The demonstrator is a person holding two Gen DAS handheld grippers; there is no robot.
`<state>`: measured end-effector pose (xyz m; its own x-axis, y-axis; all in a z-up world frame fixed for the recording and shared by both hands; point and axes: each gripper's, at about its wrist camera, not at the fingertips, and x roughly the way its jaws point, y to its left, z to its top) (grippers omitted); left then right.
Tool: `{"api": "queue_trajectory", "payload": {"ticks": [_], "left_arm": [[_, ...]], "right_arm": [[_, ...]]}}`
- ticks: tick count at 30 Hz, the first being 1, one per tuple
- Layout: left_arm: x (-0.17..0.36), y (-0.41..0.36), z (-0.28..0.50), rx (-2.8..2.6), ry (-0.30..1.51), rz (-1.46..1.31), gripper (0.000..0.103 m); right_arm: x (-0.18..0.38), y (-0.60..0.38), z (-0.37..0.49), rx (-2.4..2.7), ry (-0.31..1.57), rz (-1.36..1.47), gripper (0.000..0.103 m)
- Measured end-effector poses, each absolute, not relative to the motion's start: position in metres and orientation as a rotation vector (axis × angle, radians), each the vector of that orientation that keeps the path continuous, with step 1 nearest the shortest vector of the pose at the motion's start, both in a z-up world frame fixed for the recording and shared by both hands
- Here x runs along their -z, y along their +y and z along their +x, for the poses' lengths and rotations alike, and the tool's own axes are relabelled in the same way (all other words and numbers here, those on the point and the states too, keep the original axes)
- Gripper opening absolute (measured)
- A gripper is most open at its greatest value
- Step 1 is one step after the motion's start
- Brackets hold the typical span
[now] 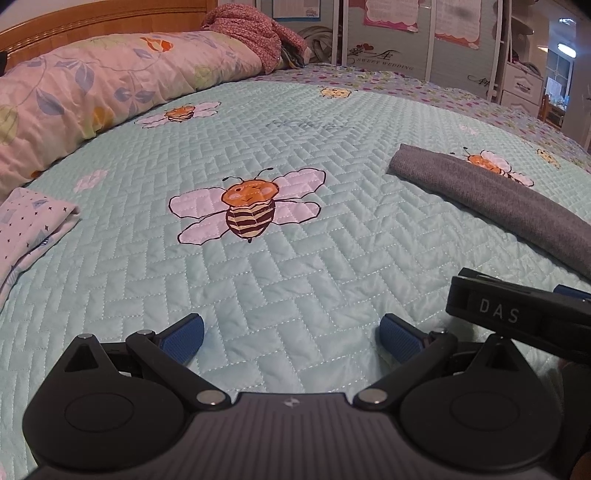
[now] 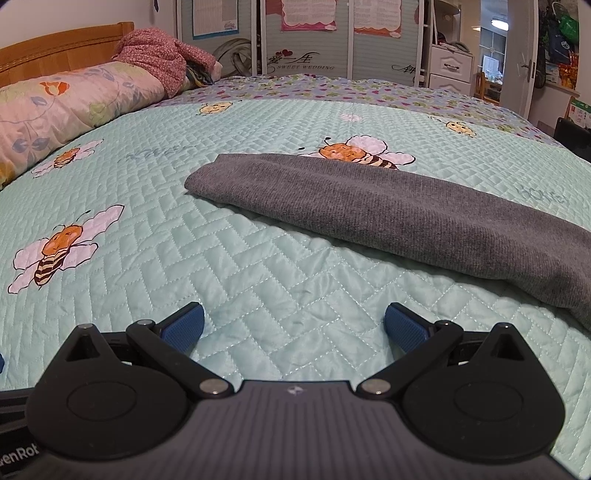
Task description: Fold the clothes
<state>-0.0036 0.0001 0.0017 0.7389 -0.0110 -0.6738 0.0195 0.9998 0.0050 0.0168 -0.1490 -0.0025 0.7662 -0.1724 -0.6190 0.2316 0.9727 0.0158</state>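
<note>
Grey garment [image 2: 399,214] lies folded flat on bed [image 2: 258,258], both grippers' jaws wide open & empty w/ left gripper [image 1: 290,338], right gripper [image 2: 293,328] hovering short of it: either fold's done or another fold's due.

Both views are evenly lit by soft indoor light, with a warm pinkish cast on the floral pillow [image 1: 92,96]. A bright ceiling lamp [image 2: 499,23] glows in the far doorway. The quilted bedspread [image 2: 258,266] gives a mild sheen and holds only faint shadows under the folded grey garment [image 2: 406,218]. Fisheye distortion bows the bed and darkens the corners. Focus is sharp nearby, softer on the wall posters [image 1: 391,14].
</note>
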Motion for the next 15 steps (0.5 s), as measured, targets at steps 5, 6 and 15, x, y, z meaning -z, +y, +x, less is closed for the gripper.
{"api": "queue_trajectory", "payload": {"ticks": [5,6,15], "left_arm": [[-0.007,0.005,-0.007,0.053,0.746,-0.006,0.103],[-0.009,0.006,-0.007,0.061,0.748,-0.010,0.103],[-0.048,0.010,-0.052,0.127,0.780,-0.060,0.103]], "right_arm": [[-0.002,-0.151,0.017,0.206,0.706,0.098,0.103],[-0.006,-0.153,0.016,0.199,0.730,0.113,0.103],[-0.049,-0.195,-0.073,0.134,0.820,0.400,0.103]]}}
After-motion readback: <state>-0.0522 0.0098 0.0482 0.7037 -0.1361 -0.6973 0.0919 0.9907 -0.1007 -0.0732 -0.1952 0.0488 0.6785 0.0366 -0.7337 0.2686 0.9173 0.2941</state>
